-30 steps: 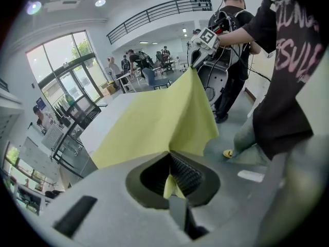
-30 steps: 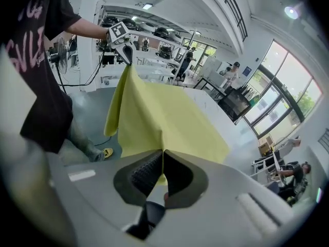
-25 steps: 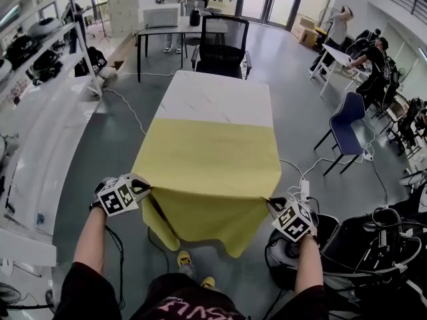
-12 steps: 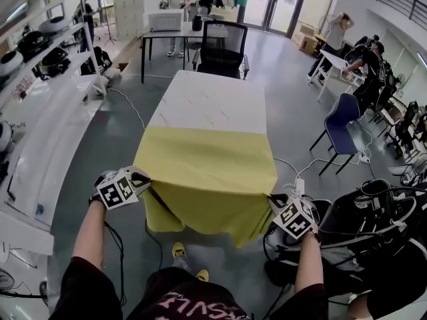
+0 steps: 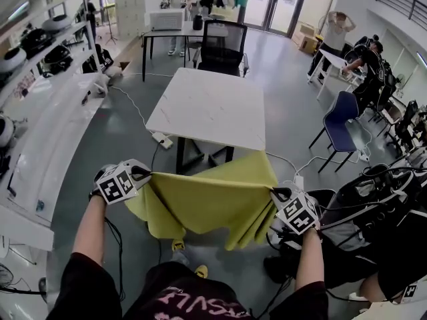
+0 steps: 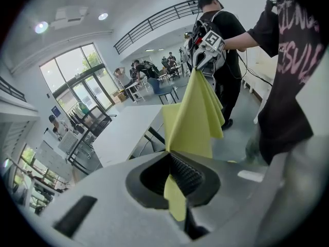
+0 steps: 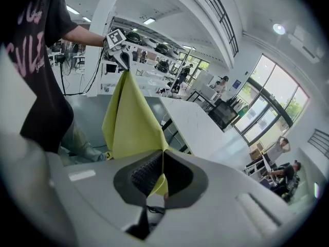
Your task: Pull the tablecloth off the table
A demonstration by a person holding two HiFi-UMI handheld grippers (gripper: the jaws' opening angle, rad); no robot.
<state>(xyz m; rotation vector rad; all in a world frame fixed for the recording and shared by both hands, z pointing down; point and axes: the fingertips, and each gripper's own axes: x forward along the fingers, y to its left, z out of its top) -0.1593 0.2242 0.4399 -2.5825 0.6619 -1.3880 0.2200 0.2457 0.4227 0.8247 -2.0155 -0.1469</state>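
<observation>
The yellow tablecloth hangs in the air between my two grippers, clear of the white table, whose top is bare. My left gripper is shut on the cloth's left corner and my right gripper is shut on its right corner. In the left gripper view the cloth runs from my shut left gripper across to the right gripper. In the right gripper view the cloth is pinched in my right gripper and stretches to the left gripper. The cloth's lower edge droops in folds.
A black office chair stands at the table's far end and a blue chair to its right. A long white counter runs along the left. A power strip and cables lie on the floor. Black bags crowd the right.
The yellow cloth has slid toward me off the table's near end. It covered the near half before; it now hangs free between the grippers, which have kept their grip.
</observation>
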